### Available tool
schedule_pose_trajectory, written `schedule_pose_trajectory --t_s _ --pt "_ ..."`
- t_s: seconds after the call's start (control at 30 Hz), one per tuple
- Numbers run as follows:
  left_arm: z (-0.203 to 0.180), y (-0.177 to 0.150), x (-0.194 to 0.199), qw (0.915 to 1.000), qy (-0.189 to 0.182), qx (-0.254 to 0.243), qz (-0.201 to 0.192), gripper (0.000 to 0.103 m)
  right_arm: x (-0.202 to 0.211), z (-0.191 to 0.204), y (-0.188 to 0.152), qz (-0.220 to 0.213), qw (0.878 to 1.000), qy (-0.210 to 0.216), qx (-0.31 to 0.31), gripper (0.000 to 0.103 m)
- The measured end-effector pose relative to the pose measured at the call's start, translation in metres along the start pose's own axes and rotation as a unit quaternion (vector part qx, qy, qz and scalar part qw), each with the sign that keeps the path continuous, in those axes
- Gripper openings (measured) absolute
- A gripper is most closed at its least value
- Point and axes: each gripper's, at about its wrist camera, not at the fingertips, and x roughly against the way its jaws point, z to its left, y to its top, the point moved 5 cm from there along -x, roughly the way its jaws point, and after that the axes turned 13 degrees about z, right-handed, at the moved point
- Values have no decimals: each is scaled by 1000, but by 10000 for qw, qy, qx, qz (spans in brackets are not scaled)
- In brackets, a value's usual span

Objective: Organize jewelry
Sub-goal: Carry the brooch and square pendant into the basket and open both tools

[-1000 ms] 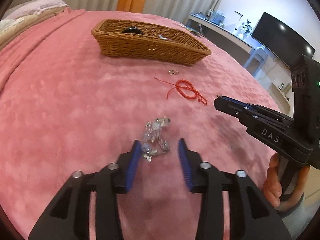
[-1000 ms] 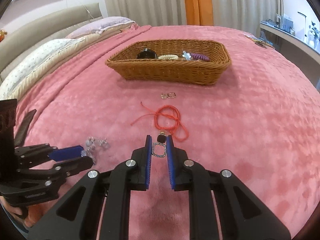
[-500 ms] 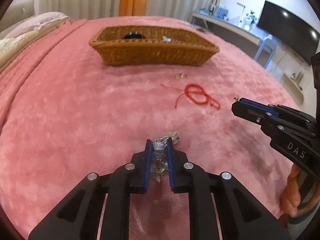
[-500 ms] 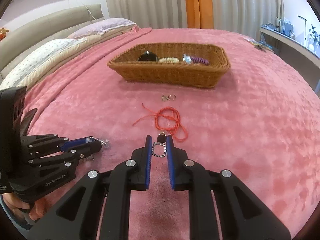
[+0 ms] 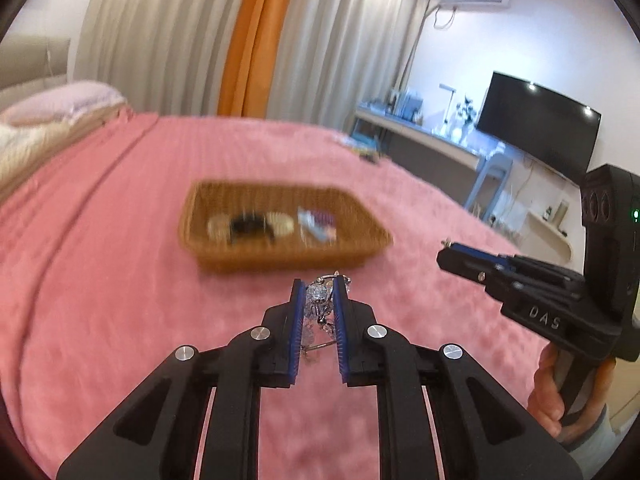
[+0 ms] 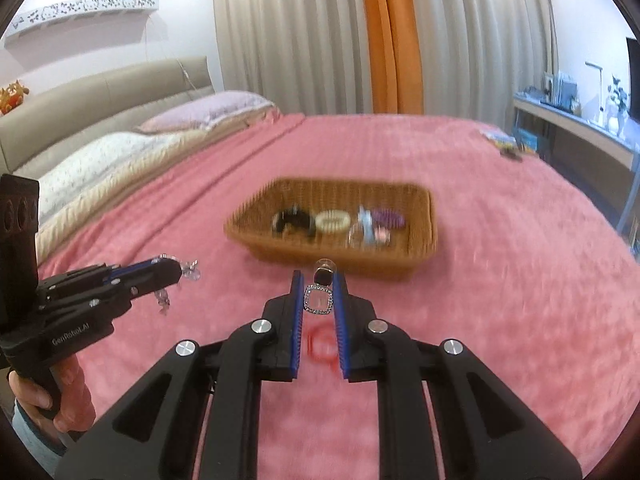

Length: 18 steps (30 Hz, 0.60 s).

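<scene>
The right gripper (image 6: 318,286) was clamped on a square rhinestone-rimmed pendant (image 6: 319,300) topped by a dark stone, held above the pink bedspread (image 6: 500,280). Below it, between the blue pads, a red cord (image 6: 320,345) lay blurred on the cover. Ahead sat the wicker basket (image 6: 334,254) — holding a black piece, a cream ring, a purple item and some small bits. At left, the left gripper (image 6: 176,270), gripped by a hand (image 6: 48,408), pinched a clear crystal bracelet (image 6: 188,272) whose beads dangled beneath its tips.

We see a bed (image 6: 500,280) spread in pink, 1 wicker basket (image 6: 424,216) mid-bed, a red cord (image 6: 320,344) nearer its foot, pillows (image 6: 120,148) at its head.
</scene>
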Motion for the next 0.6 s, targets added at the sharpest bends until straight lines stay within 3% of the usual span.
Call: schedule_pose_trajectory --t_s 0.13,0.33,0.47,0.6 --pt "3 41 -2 9990 -136 -23 -420 12 -5 -5 38 -252 9994 -207 113 12" --pt "27 86 -51 9988 -10 262 -425 12 -56 -19 88 -99 9999 -120 6 12" --pt "49 94 -91 9981 223 448 -367 12 -110 -34 105 211 9996 -62 -162 12" --pt "72 87 -132 9973 320 638 -149 12 -155 -51 98 533 9977 118 -395 12"
